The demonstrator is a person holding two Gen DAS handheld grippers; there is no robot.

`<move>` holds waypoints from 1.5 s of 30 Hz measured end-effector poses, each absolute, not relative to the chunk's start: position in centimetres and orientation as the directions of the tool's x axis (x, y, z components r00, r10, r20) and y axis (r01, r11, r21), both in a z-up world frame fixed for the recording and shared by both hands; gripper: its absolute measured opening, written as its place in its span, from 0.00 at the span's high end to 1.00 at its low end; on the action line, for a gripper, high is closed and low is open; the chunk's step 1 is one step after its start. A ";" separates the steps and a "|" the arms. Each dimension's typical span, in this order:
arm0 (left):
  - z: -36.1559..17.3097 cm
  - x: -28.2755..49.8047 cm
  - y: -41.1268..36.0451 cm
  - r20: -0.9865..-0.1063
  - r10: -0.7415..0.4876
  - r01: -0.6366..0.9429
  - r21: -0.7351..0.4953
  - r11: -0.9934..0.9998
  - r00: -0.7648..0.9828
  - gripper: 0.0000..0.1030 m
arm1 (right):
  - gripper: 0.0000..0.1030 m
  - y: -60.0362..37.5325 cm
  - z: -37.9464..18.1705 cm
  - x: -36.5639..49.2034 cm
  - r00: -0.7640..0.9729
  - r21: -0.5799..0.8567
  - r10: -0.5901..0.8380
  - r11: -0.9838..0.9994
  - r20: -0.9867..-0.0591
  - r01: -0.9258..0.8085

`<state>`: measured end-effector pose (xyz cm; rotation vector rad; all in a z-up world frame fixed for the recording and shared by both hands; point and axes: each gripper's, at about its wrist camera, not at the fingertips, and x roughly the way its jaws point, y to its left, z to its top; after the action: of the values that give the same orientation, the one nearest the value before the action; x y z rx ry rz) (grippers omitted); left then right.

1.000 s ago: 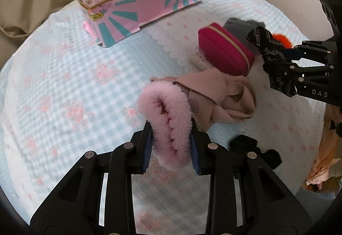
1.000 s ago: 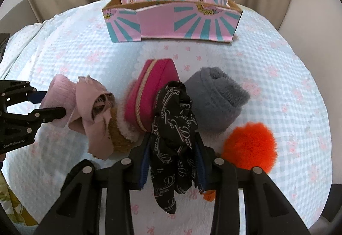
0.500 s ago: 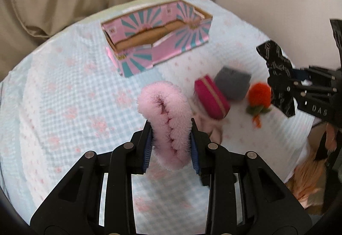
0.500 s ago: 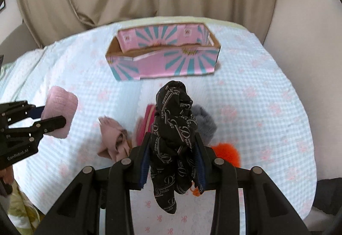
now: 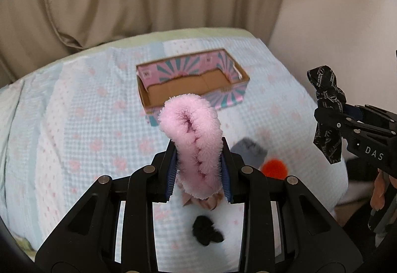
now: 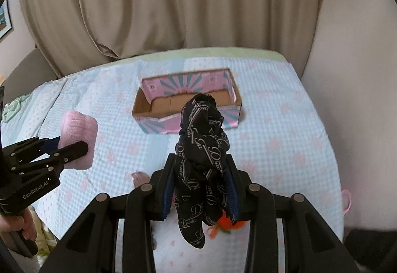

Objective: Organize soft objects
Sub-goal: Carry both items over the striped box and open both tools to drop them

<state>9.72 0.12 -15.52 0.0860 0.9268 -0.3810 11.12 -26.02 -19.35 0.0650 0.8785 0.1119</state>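
My left gripper [image 5: 198, 168] is shut on a fluffy pink scrunchie [image 5: 192, 139] and holds it high above the bed; the scrunchie also shows in the right wrist view [image 6: 78, 134]. My right gripper [image 6: 201, 188] is shut on a black printed scarf [image 6: 203, 154], also lifted, which shows at the right of the left wrist view [image 5: 327, 119]. A pink and teal cardboard box [image 5: 193, 82] lies open and empty on the far part of the bed, ahead of both grippers [image 6: 186, 102].
On the blue checked bedspread [image 5: 74, 124] below lie a grey fuzzy item [image 5: 250, 149], an orange pompom [image 5: 274, 168], a beige cloth [image 5: 206, 202] and a black scrunchie [image 5: 206, 229]. Beige curtains [image 6: 173, 0] hang behind the bed.
Both grippers have risen well above the bed with their items, so the box and the remaining objects look smaller and lower. The box's empty inside has come into view.
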 end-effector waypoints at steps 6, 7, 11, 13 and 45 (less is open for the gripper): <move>-12.6 11.7 -2.6 -0.769 -0.237 0.239 -0.113 0.964 0.594 0.74 | 0.67 -29.1 -16.6 14.8 0.652 0.097 0.163 0.986 -0.740 -0.137; -12.2 12.3 -3.0 -0.768 -0.231 0.224 -0.116 0.968 0.598 0.74 | 0.67 -29.5 -16.2 15.7 0.651 0.096 0.169 0.984 -0.740 -0.147; -11.2 15.1 -4.4 -0.768 -0.205 0.171 -0.126 0.977 0.606 0.74 | 0.67 -30.5 -15.2 19.3 0.636 0.102 0.188 0.980 -0.749 -0.170; -10.9 16.7 -4.6 -0.774 -0.200 0.149 -0.137 0.979 0.601 0.74 | 0.67 -30.6 -14.9 21.3 0.625 0.111 0.200 0.978 -0.755 -0.178; -37.0 44.8 -6.8 -0.980 -0.175 0.097 -0.166 0.981 0.094 0.74 | 0.67 -27.0 -37.6 49.2 0.108 0.358 0.353 0.934 -0.929 0.022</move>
<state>44.80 -6.76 -37.04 -0.0642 1.4631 -0.2019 49.25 -26.96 -37.64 0.3139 1.4488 0.2498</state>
